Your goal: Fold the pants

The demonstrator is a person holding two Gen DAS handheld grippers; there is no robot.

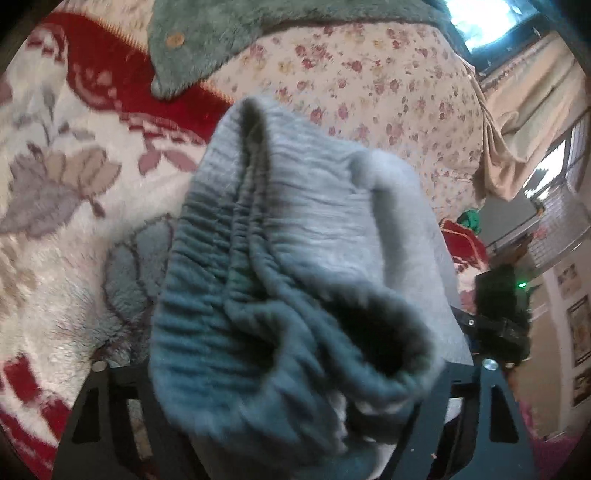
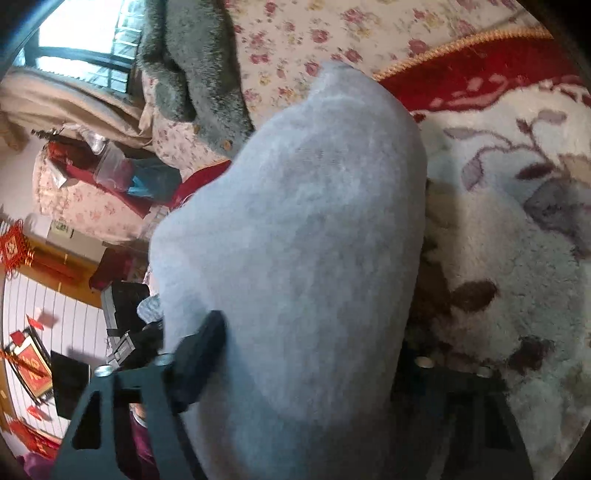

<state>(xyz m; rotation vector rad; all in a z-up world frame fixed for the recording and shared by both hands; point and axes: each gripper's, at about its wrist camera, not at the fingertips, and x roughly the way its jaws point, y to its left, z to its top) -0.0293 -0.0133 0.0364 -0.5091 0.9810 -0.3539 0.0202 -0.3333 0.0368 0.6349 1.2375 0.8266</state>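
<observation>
Pants [image 1: 295, 266], grey and fleecy, fill the middle of both views. In the left wrist view the gathered elastic waistband runs from the upper centre down to the bottom centre, bunched into ridges, with a dark opening at the lower right of the bundle. The cloth hangs over the left tool [image 1: 288, 424] at the bottom of the frame; the tool's black frame shows to either side of the bundle, its fingers hidden under the fabric. The cloth passes down between the two sides of the frame, so the left tool appears clenched on the pants, though the contact itself is covered.

In the right wrist view the pants [image 2: 295, 240] show a smooth grey face from the upper centre to the bottom edge. The right tool [image 2: 295, 369] sits at the bottom; one black finger [image 2: 201, 354] at lower left presses against the cloth's left side, and the other side of the frame lies in shadow at lower right behind the fabric. It reads as grasping the pants.

Behind the pants lies a plush blanket [image 1: 55, 206], white with red and mauve flowers, at the left of the left view and the right of the right view. Above it is a floral sheet [image 1: 369, 74], and a grey-green fleece [image 1: 221, 33] lies across the top. A window [image 2: 81, 33] glows at the upper left of the right view.
</observation>
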